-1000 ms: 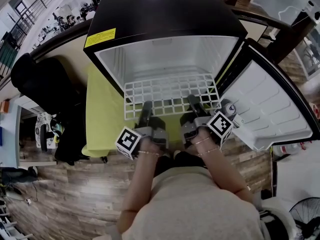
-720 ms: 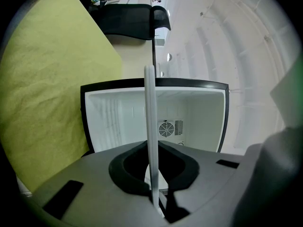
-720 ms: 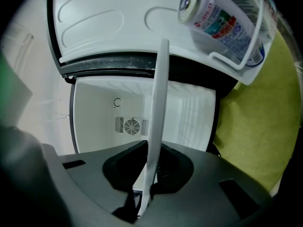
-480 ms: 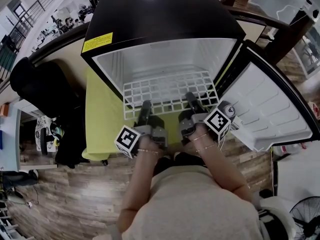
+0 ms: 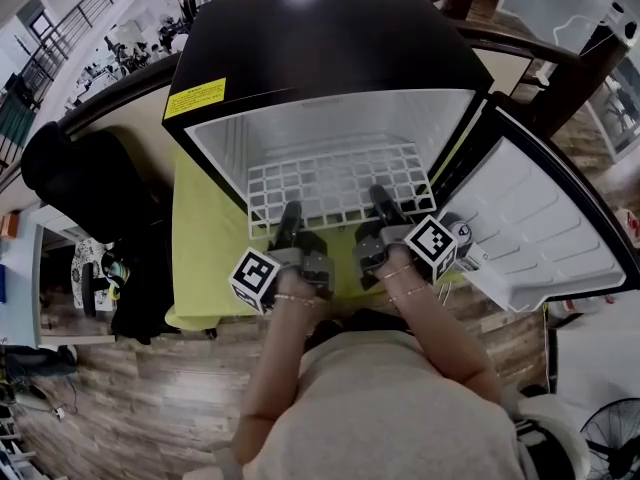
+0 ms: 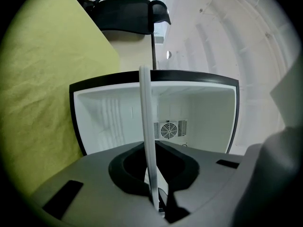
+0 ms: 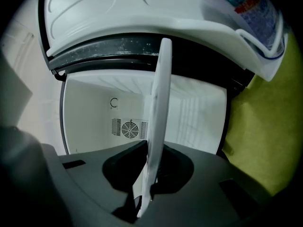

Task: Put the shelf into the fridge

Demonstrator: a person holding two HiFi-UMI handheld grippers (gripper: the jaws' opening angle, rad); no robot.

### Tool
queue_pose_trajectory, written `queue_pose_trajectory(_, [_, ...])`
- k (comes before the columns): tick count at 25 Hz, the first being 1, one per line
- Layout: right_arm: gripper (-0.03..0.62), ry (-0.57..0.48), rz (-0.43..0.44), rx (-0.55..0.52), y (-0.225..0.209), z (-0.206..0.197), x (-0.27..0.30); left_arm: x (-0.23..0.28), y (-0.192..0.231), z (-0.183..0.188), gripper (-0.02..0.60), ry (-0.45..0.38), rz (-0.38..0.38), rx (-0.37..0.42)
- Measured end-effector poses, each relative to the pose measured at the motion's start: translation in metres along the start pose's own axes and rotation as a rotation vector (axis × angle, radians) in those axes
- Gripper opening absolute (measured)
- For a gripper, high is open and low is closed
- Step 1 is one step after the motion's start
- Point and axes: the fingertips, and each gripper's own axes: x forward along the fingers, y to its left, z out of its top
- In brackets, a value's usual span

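Note:
A white wire shelf (image 5: 340, 183) lies flat, its far part inside the open black fridge (image 5: 300, 48) and its near edge sticking out. My left gripper (image 5: 290, 215) is shut on the near edge left of centre. My right gripper (image 5: 381, 201) holds the same edge further right; its jaws are opening slightly with the shelf still between them. In the left gripper view the shelf (image 6: 146, 126) runs edge-on from my left gripper (image 6: 156, 203) towards the fridge's white inside. The right gripper view shows the shelf (image 7: 158, 108) edge-on in my right gripper (image 7: 144, 198).
The fridge stands on a yellow-green cloth (image 5: 205, 238). Its door (image 5: 530, 228) hangs open to the right with a bottle (image 7: 246, 4) in its rack. A vent fan (image 6: 169, 129) sits in the fridge's back wall. A dark chair (image 5: 80, 168) is at the left.
Both grippers and the shelf have moved a little further away from the person, so more of the shelf is inside the fridge.

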Motion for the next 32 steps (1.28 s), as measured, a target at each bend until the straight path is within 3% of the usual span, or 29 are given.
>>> queue_pose_trajectory(21, [0.046, 0.006, -0.007, -0.057, 0.004, 0.009, 0.04, 0.039, -0.001, 0.013, 0.043, -0.006, 0.015, 0.106])
queue_pose_trajectory(32, [0.046, 0.01, 0.036, -0.081, 0.006, 0.014, 0.064, 0.063, 0.0, 0.021, 0.06, -0.017, -0.005, 0.139])
